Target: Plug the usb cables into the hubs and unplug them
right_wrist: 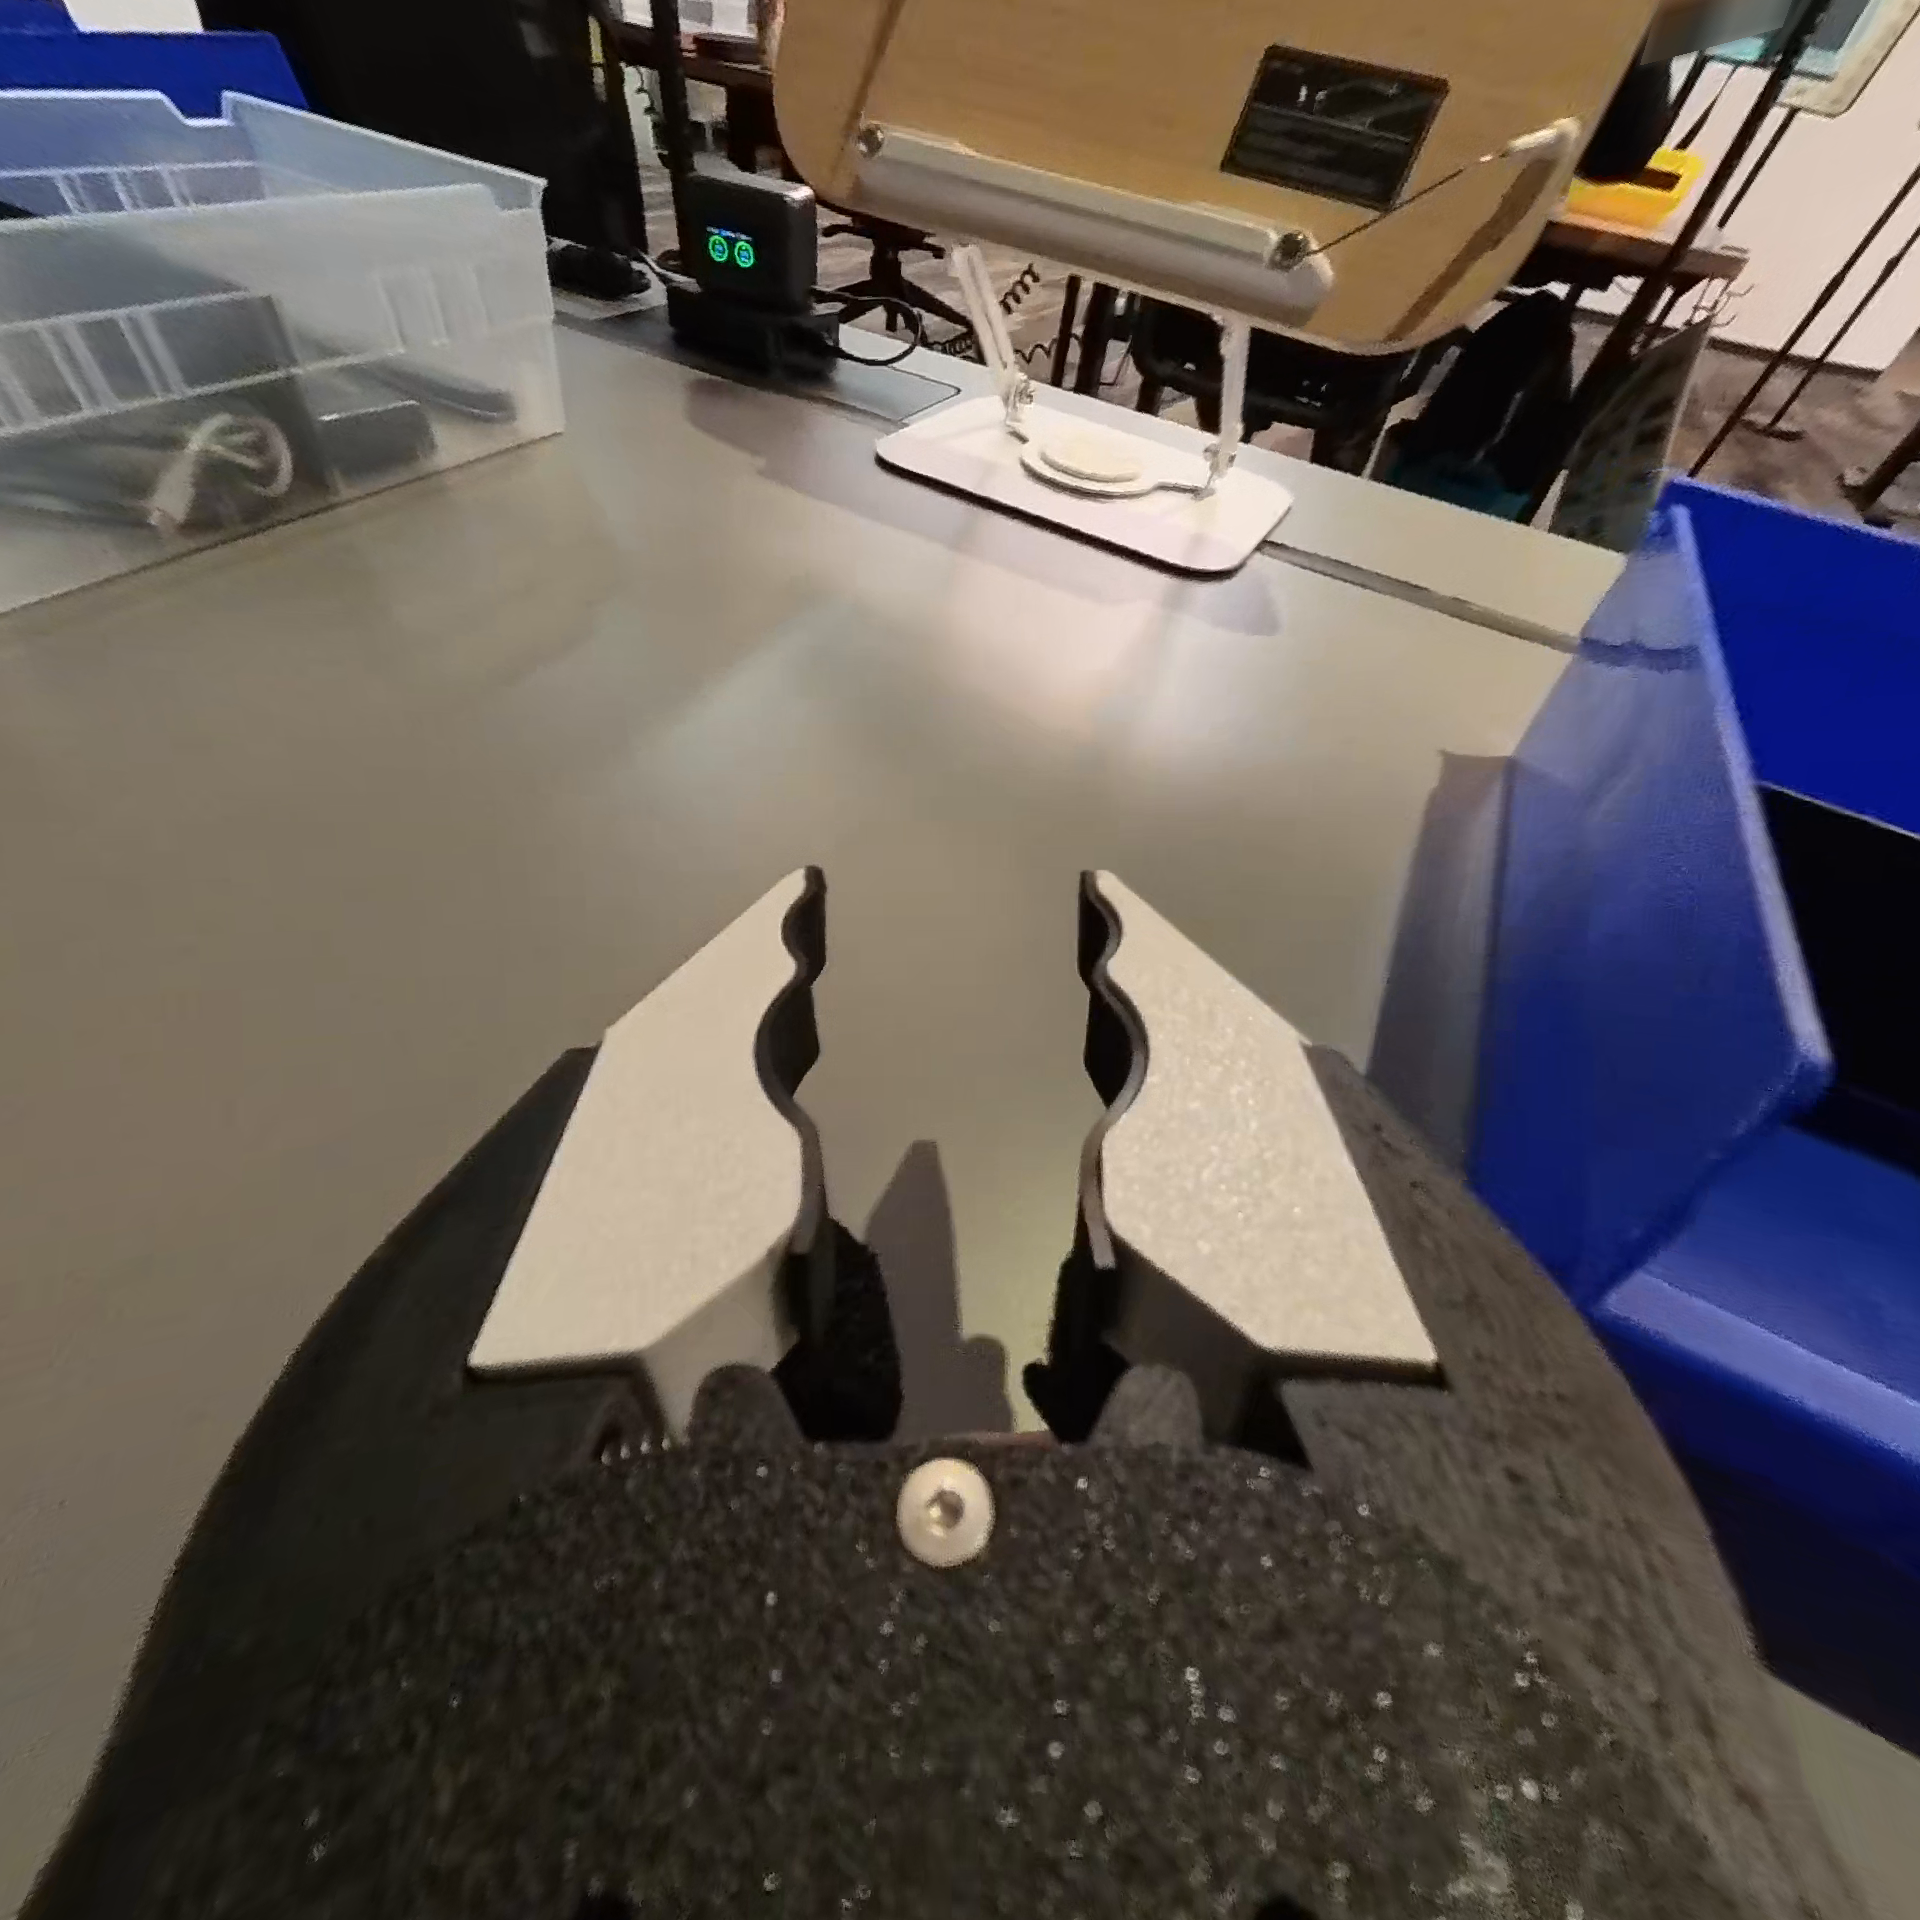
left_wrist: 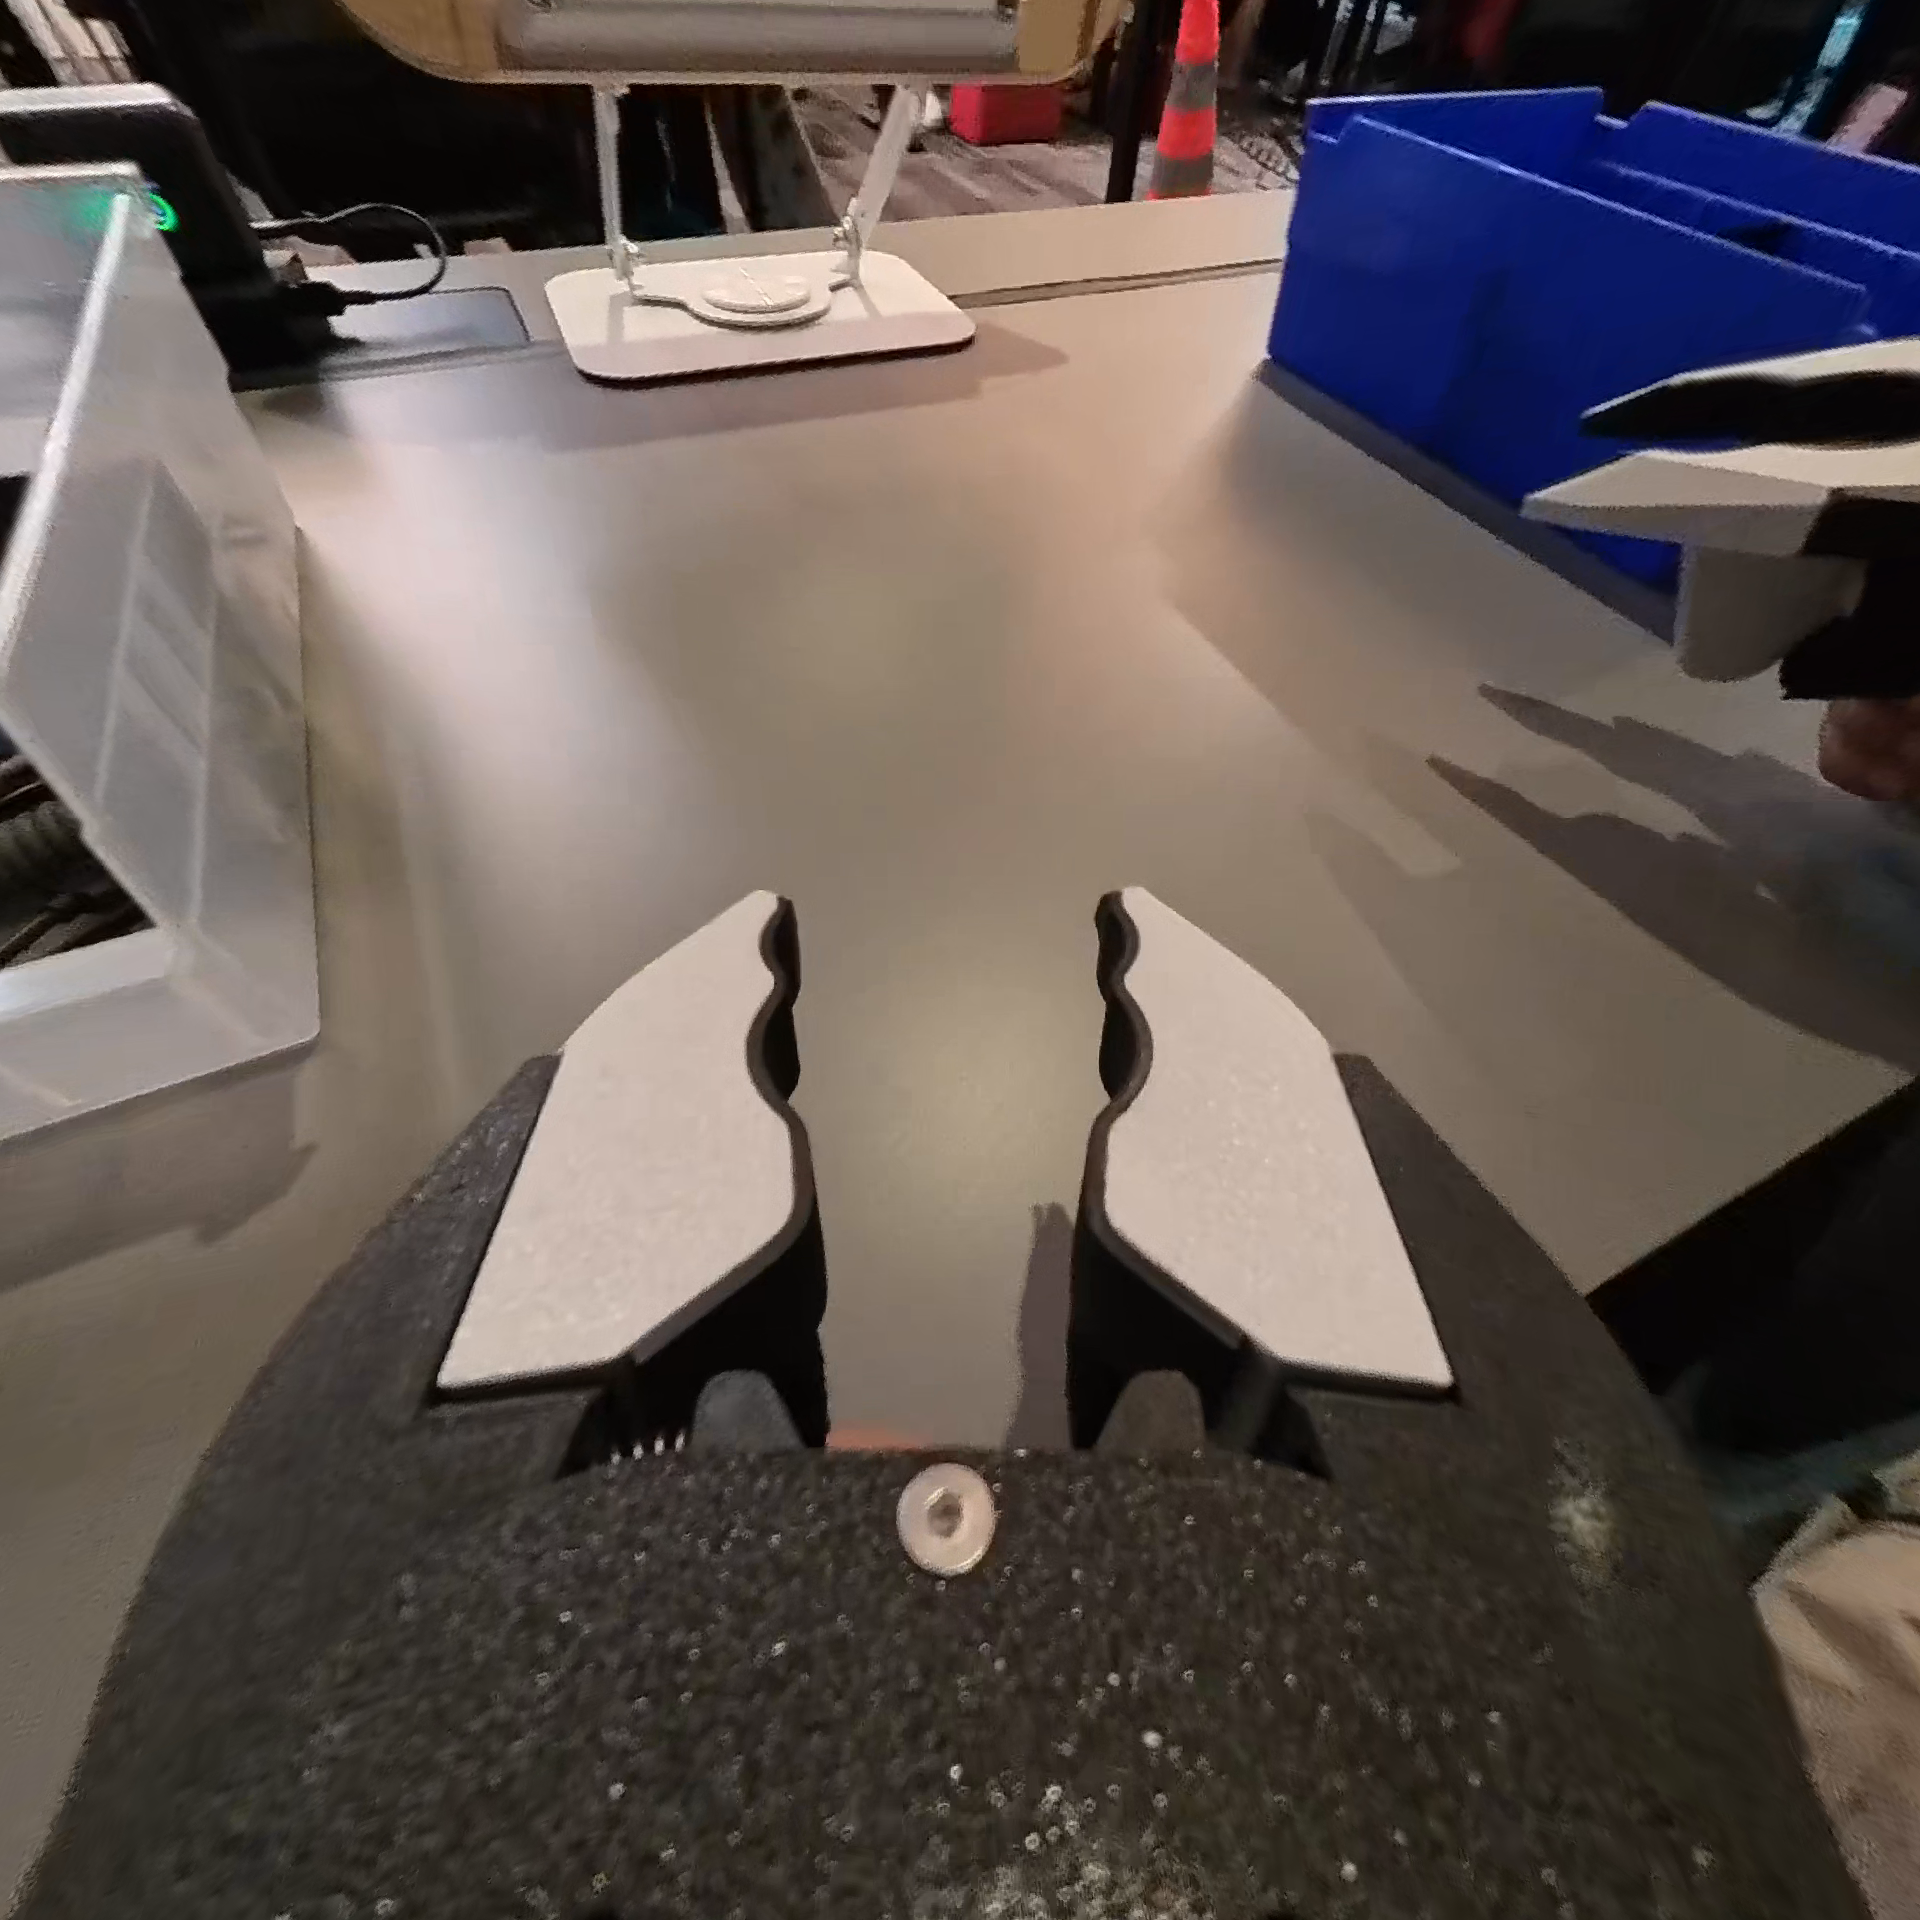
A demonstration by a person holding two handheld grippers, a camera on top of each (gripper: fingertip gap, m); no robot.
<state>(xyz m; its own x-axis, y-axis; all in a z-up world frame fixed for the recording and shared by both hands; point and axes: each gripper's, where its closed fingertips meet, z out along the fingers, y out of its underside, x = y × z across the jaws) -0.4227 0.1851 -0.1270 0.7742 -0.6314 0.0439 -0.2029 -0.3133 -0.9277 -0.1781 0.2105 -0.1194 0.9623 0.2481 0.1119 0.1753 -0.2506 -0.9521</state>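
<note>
My left gripper [left_wrist: 943, 914] is open and empty above the bare grey table [left_wrist: 831, 675]. My right gripper [right_wrist: 951, 894] is open and empty too, above the same table [right_wrist: 520, 779]; it also shows from the side at the right edge of the left wrist view [left_wrist: 1600, 421]. A clear plastic bin [right_wrist: 260, 312] at the far left holds dark cables, a white cable and dark box-like items; I cannot tell which are hubs. The same bin stands close at the left in the left wrist view [left_wrist: 156, 675].
A blue bin [left_wrist: 1558, 312] stands at the right, close beside my right gripper [right_wrist: 1714, 935]. A white stand base [left_wrist: 758, 312] with a wooden board above it sits at the back. A small black device with green lights [right_wrist: 743, 249] is at the back left.
</note>
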